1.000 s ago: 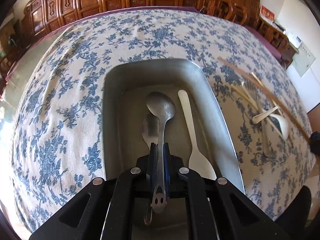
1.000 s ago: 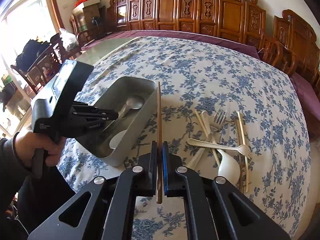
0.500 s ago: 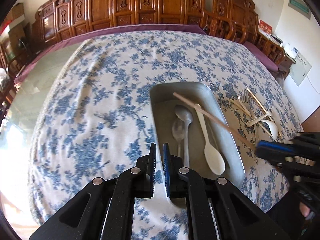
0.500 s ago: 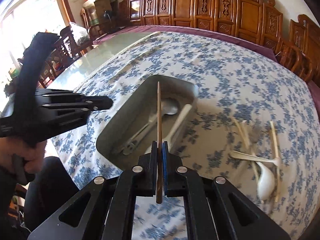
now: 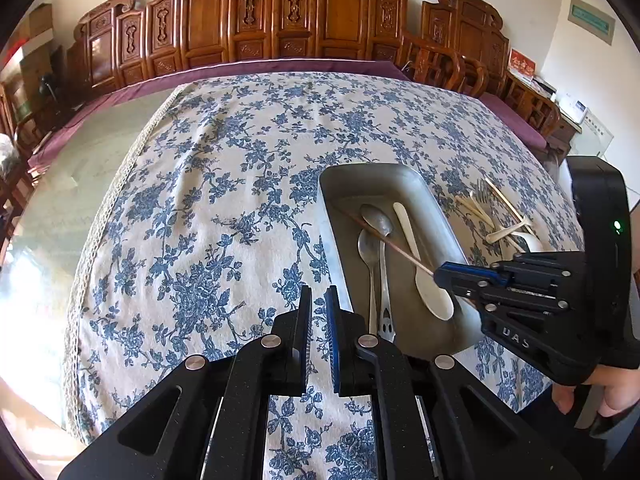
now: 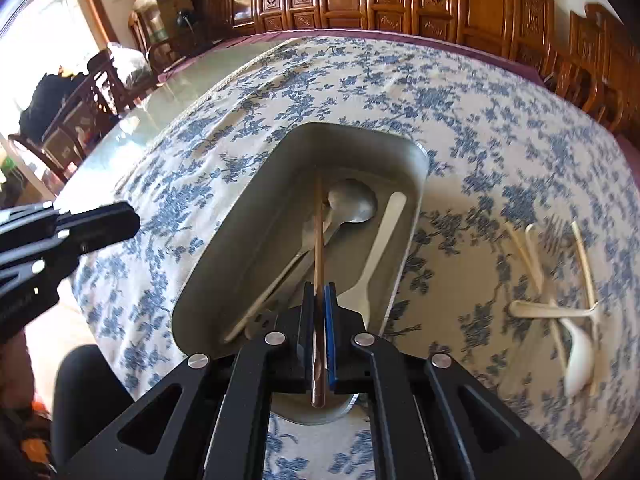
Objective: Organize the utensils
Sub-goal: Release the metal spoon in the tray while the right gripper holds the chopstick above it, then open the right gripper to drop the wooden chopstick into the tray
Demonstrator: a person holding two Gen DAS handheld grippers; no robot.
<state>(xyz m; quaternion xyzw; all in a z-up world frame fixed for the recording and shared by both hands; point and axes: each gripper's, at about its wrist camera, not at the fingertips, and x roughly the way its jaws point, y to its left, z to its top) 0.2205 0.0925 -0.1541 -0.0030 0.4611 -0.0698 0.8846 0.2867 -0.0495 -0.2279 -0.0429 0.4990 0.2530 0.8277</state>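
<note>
We are pinching a brown chopstick (image 6: 319,240) between the fingers of our right gripper (image 6: 319,292), its far end reaching down over the metal tray (image 6: 352,140) and crossing above the two metal spoons (image 6: 352,204) lying inside. We are holding our left gripper (image 5: 318,300) with its fingers drawn nearly together and nothing between them, hovering over the cloth just left of the tray. Inside the tray, a pale plastic spoon (image 6: 380,248) is lying right of the metal spoons, its handle pointing to the far wall. To the right of the tray, apart from it, pale utensils (image 6: 560,304) are lying in a loose pile on the blue floral tablecloth (image 6: 480,120): a fork, a white spoon and thin sticks, blurred in the right wrist view. Beyond the tray, carved wooden chairs (image 5: 280,20) are lining the far side of the table.
</note>
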